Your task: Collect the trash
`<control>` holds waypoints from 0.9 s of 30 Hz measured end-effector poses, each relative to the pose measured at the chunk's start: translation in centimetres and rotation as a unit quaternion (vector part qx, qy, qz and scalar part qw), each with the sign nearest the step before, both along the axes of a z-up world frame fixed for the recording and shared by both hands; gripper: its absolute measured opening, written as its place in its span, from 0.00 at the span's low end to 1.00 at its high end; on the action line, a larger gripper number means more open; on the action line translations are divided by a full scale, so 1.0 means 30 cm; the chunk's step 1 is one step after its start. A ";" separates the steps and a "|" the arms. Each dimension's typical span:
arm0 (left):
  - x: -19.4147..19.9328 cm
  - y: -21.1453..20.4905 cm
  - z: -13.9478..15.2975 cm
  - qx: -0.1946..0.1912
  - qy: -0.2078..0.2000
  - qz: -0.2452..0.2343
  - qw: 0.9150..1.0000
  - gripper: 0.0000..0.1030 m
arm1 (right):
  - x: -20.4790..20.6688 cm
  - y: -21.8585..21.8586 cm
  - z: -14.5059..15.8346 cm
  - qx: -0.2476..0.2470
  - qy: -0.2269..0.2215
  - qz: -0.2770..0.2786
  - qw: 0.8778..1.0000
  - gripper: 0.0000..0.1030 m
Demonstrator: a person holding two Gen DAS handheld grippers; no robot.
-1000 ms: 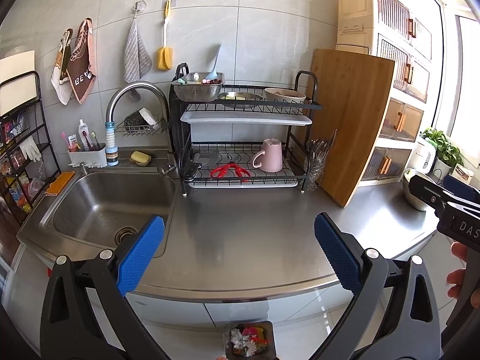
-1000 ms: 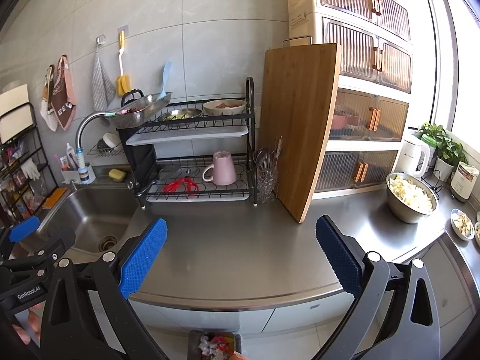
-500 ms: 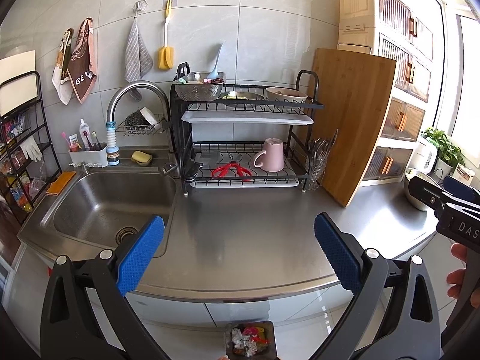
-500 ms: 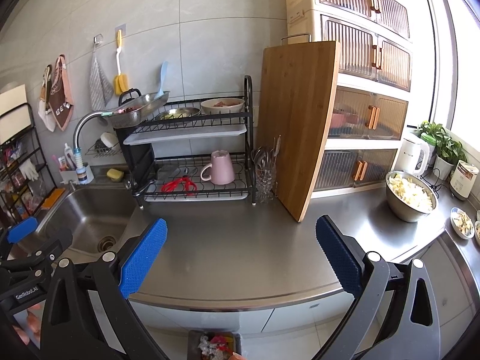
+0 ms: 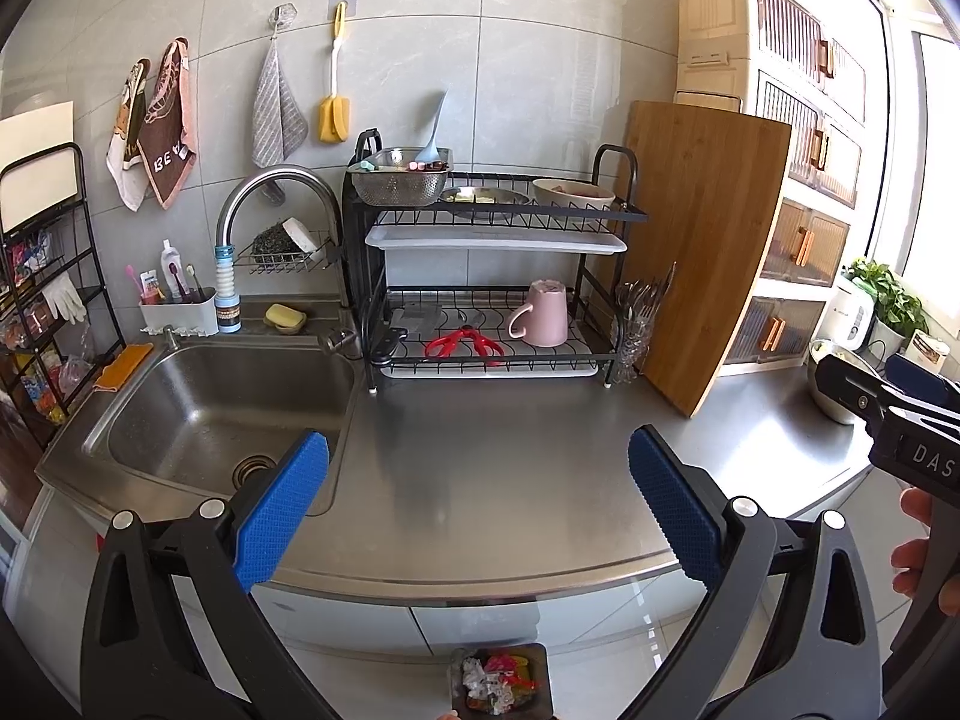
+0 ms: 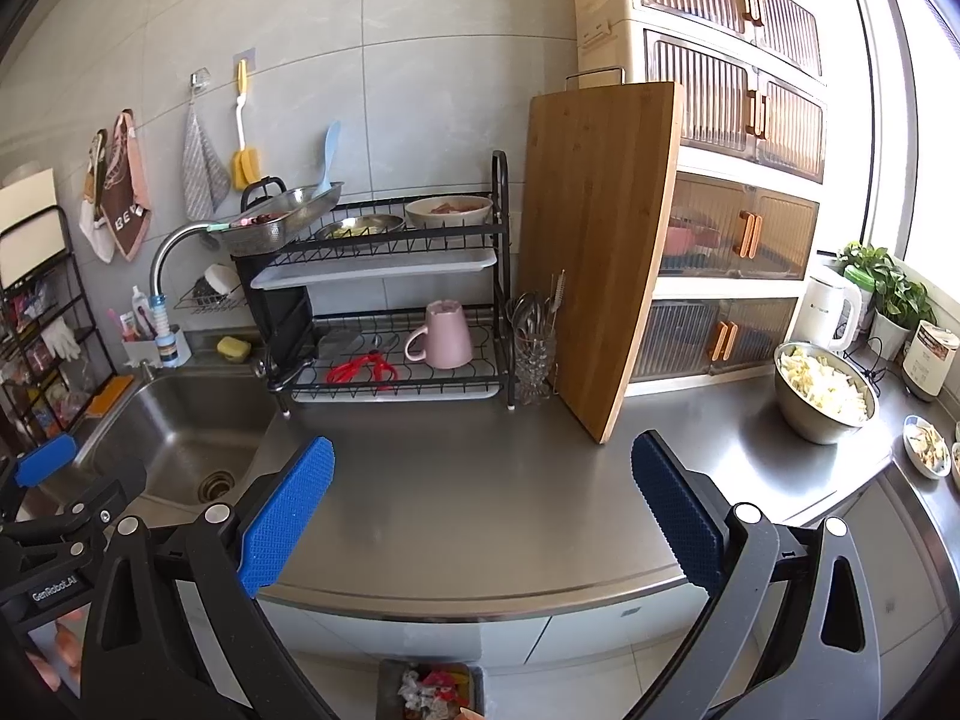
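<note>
Left wrist view shows almost no change over the last second: the frame has crept a touch, the dish rack [image 5: 492, 276] sitting slightly lower and the sink [image 5: 198, 414] a shade nearer, so I read it as a slow drift and not a real reach. My left gripper [image 5: 477, 516] has its fingers [image 5: 279, 510] spread wide with nothing between them, just as they were. On the right wrist view the right gripper [image 6: 480, 516] is likewise wide open and empty, and the cutting board [image 6: 600, 252] and steel bowl [image 6: 822, 396] of chopped food have barely shifted.

What matters for the job is the trash bin [image 5: 501, 681] on the floor, below the worktop's [image 5: 510, 468] front edge at the bottom of both views. It already holds crumpled wrappers [image 6: 432, 690], some red and yellow. The open stretch of worktop ahead of me looks bare; I can see no loose scrap on it from here.

So my judgement is that the pause means one of two things: either the collecting is about finished, or I am holding still before scanning for another piece. The small dishes [image 6: 927, 453] at the far right edge hold something, but I cannot tell whether it is waste or food.
</note>
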State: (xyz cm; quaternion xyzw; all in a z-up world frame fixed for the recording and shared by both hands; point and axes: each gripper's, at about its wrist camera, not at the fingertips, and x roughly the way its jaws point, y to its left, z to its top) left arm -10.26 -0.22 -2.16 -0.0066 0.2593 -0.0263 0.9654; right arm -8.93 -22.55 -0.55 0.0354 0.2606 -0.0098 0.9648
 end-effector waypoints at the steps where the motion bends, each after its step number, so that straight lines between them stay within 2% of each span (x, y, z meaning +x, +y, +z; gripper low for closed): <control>1: 0.000 0.001 0.001 -0.001 0.000 0.000 1.000 0.92 | 0.000 -0.001 0.001 0.000 -0.001 0.000 1.000 0.97; 27: -0.009 -0.001 0.003 0.005 0.001 0.000 1.000 0.92 | -0.009 -0.002 0.005 0.001 -0.002 0.000 1.000 0.97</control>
